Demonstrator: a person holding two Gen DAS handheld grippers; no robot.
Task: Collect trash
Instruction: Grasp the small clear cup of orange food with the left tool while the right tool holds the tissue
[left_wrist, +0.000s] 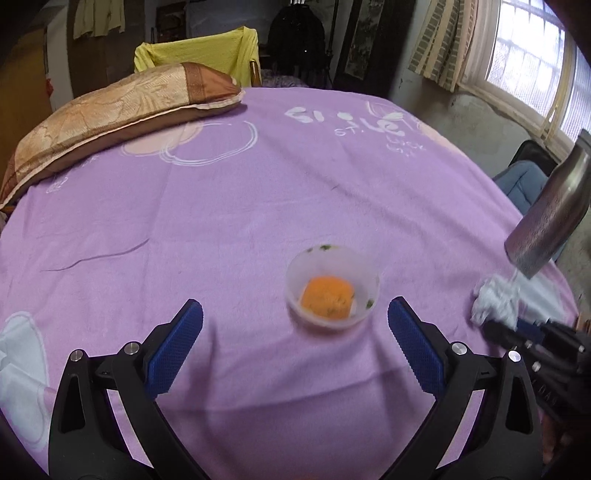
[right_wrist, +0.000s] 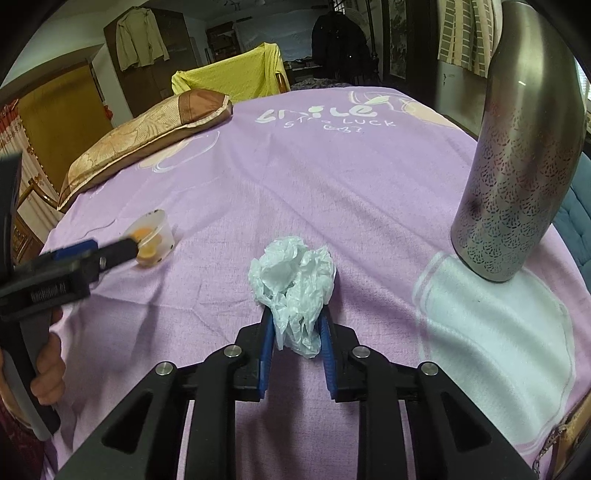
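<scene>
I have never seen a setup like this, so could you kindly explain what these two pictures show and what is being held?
A person holds a hand-operated two-finger gripper in each hand; a camera on each looks along its fingers. The left camera shows the left gripper open before a small plastic cup with orange leftovers. The right camera shows the right gripper shut on a crumpled white plastic bag. All this sits on a bed with a purple sheet, along with a metal flask standing at the right and a pillow at the far left.

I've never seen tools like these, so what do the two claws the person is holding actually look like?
Both the left claw and right claw are black plastic frames with triangular cut-outs and silver rivets. Their fingers carry blue, finely ribbed pads.
</scene>
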